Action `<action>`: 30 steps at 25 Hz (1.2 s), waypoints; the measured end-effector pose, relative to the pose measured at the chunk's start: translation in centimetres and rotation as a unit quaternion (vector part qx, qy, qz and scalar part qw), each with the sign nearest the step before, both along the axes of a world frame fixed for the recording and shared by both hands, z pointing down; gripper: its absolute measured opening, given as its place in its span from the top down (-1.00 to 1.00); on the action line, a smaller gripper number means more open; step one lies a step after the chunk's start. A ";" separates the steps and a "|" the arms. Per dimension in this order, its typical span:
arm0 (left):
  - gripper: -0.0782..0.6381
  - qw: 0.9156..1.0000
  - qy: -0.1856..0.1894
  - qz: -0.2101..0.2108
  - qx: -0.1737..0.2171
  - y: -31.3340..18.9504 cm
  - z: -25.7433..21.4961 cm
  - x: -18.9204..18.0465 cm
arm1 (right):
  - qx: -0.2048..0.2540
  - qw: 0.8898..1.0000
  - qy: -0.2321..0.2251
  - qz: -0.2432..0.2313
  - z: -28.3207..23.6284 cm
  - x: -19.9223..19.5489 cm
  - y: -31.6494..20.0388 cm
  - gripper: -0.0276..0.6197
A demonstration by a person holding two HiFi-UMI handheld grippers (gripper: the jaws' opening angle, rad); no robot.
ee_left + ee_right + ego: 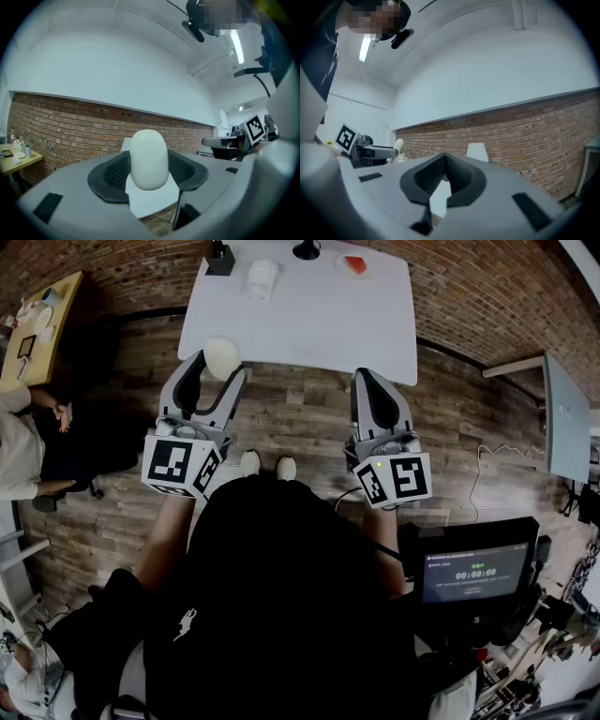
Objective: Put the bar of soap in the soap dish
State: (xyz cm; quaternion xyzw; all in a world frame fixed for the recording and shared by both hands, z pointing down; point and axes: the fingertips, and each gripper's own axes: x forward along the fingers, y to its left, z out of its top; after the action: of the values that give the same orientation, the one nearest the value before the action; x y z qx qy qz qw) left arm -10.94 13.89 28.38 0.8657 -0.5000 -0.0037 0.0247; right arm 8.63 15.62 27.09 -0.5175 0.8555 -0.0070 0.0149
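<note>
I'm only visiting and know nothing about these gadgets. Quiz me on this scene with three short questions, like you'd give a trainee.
1. True or false: the bar of soap already lies in the soap dish.
2. Whose jaws are closed on the soap? A) left gripper B) right gripper C) neither
3. Fill in: behind the white table stands a ____ wall.

Key: 1 false; 2 A; 3 brick.
</note>
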 end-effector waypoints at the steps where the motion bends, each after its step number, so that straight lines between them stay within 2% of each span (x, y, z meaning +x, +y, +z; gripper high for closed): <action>1: 0.06 1.000 0.000 0.002 0.000 0.0 -0.1 0.0 | 0.000 1.000 0.000 0.002 -0.1 0.1 0.0 0.91; 15: 0.06 1.000 -0.005 0.000 0.005 -0.7 -0.7 -1.1 | 0.000 1.000 -0.002 0.008 -0.4 -0.5 -0.5 0.91; 22: 0.06 1.000 -0.005 0.000 0.008 -0.9 -1.0 -1.3 | 0.003 1.000 -0.029 -0.009 -1.0 -1.0 -0.6 0.91; 30: 0.06 1.000 -0.005 0.006 0.008 -1.3 -1.0 -1.3 | -0.005 1.000 -0.024 -0.004 -0.7 -1.0 -0.8 0.91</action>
State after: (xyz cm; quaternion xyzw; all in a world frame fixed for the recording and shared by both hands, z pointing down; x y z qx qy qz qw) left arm -12.20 12.64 27.38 0.8686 -0.4952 -0.0030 0.0155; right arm 7.63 14.82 26.37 -0.5138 0.8569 -0.0241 0.0328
